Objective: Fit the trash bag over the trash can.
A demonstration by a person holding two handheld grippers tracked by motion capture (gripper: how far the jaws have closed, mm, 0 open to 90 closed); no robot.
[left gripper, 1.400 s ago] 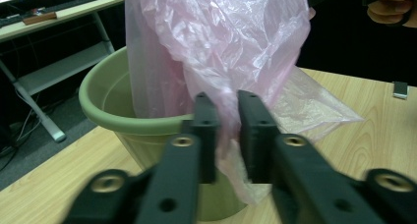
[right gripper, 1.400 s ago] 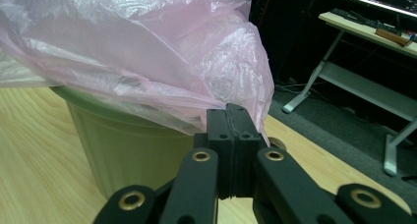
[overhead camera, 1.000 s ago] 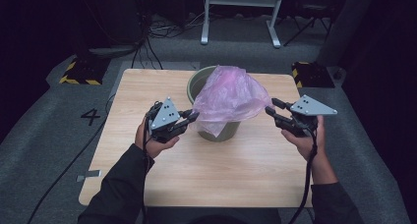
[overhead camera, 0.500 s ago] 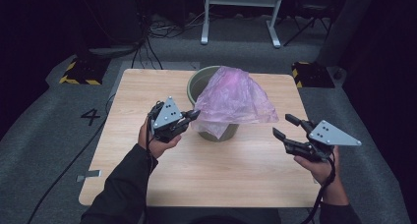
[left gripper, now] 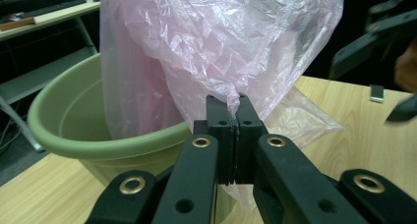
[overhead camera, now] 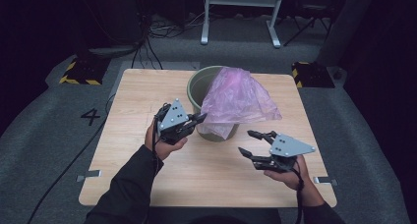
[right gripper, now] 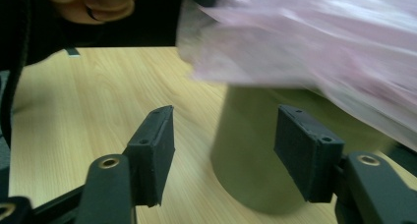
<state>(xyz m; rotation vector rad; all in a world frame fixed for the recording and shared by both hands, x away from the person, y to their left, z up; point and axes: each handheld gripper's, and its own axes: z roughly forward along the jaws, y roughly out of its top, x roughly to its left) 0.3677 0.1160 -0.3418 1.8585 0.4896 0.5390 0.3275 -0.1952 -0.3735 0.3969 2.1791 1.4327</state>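
Basically left gripper (overhead camera: 200, 118) is clamped on a pinch of the pink bag (overhead camera: 239, 98) draped over the green bucket (overhead camera: 196, 89) mid-bench (overhead camera: 128, 150), anchoring it, while right gripper (overhead camera: 254, 143), jaws just opening and empty, sits low beside the bucket, likely for a fresh grab.

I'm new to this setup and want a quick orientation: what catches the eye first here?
A crinkled pink plastic bag billows over a green bucket at the far middle of the wooden table. The left gripper pinches the bag's edge in shut jaws beside the bucket's rim. The right gripper hangs open and empty, low over the table's near right.
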